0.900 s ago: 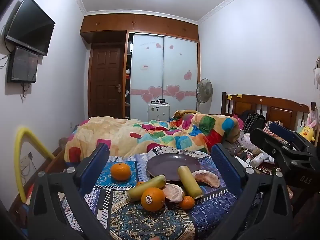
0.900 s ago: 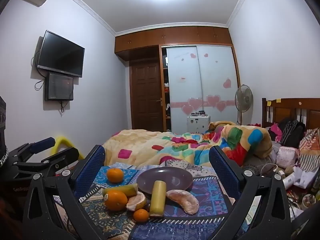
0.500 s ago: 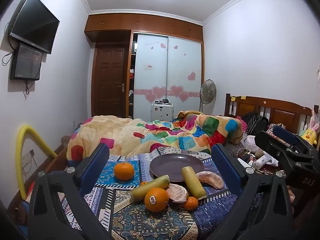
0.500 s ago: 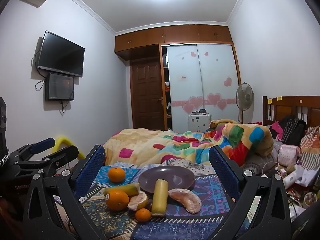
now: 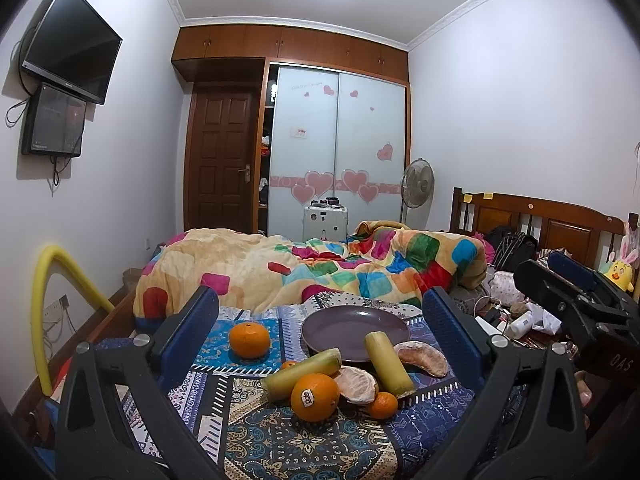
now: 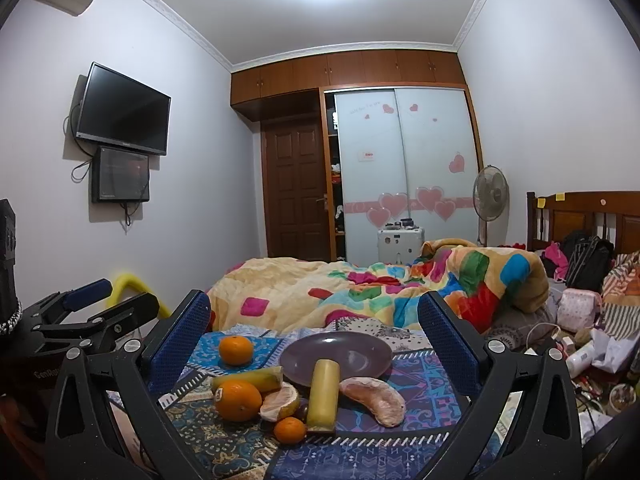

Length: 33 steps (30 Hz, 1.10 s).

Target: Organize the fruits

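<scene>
An empty purple plate [image 5: 355,330] [image 6: 335,354] sits on a patterned cloth [image 5: 280,436]. In front of it lie a stickered orange [image 5: 315,397] [image 6: 237,400], a small tangerine [image 5: 383,405] [image 6: 290,430], two yellow-green cane pieces [image 5: 388,362] [image 5: 302,369], and two peeled pomelo segments [image 5: 421,357] [image 5: 356,385]. Another orange [image 5: 249,339] [image 6: 236,350] sits apart at the left. My left gripper [image 5: 320,332] and right gripper [image 6: 314,336] are both open and empty, held back from the fruit.
A bed with a colourful blanket [image 5: 320,268] lies behind the cloth. Clutter [image 6: 580,340] fills the right side. A yellow foam tube [image 5: 56,280] arches at the left. The right gripper shows in the left wrist view [image 5: 576,304], the left gripper in the right wrist view [image 6: 88,312].
Both cameras have drifted slightly; the fruit sits a little lower in the views. Nothing on the cloth has moved and both grippers stay open.
</scene>
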### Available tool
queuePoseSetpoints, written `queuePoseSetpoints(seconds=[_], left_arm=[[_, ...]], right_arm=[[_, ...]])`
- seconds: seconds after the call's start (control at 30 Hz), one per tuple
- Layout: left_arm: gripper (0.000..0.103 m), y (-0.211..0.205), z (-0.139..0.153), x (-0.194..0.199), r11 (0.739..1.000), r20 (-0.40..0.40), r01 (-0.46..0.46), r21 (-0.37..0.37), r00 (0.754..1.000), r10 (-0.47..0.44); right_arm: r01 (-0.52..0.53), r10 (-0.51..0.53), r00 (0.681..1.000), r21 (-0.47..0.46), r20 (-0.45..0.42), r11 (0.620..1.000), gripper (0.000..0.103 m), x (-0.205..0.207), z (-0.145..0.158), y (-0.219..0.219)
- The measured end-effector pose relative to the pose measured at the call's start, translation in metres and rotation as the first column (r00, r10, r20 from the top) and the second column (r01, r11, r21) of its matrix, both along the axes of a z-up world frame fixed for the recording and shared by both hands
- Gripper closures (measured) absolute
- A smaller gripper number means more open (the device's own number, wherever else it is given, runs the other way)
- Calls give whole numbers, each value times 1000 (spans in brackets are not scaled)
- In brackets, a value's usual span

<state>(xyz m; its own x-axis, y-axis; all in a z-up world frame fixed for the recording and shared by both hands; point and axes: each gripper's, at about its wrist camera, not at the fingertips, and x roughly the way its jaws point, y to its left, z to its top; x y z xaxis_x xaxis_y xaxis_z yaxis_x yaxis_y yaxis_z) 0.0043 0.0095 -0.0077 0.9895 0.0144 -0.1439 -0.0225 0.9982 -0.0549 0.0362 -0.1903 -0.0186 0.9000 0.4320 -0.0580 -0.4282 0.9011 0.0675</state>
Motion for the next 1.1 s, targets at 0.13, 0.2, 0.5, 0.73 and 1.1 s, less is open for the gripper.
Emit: queuePoseSetpoints(seconds=[0.13, 0.2, 0.5, 0.73, 1.1], left_arm=[[0, 0, -1, 0, 1000, 1, 0, -2, 1000, 0], [0, 0, -1, 0, 1000, 0, -2, 0, 1000, 2], [0, 1, 0, -1, 1000, 1, -1, -5, 1000, 2], [0, 2, 1, -1, 1000, 1, -1, -4, 1000, 1], [0, 1, 1, -2, 1000, 1, -2, 0, 1000, 2]], right_arm=[[-2, 2, 1000, -4, 5, 1000, 0, -2, 1, 2], [-3, 3, 1000, -4, 8, 1000, 0, -3, 1, 3], [-5, 5, 1000, -3, 8, 1000, 0, -3, 1, 3], [-7, 7, 1000, -3, 7, 1000, 0, -4, 0, 3], [-13, 13, 1000, 0, 3, 1000, 0, -4, 0, 4]])
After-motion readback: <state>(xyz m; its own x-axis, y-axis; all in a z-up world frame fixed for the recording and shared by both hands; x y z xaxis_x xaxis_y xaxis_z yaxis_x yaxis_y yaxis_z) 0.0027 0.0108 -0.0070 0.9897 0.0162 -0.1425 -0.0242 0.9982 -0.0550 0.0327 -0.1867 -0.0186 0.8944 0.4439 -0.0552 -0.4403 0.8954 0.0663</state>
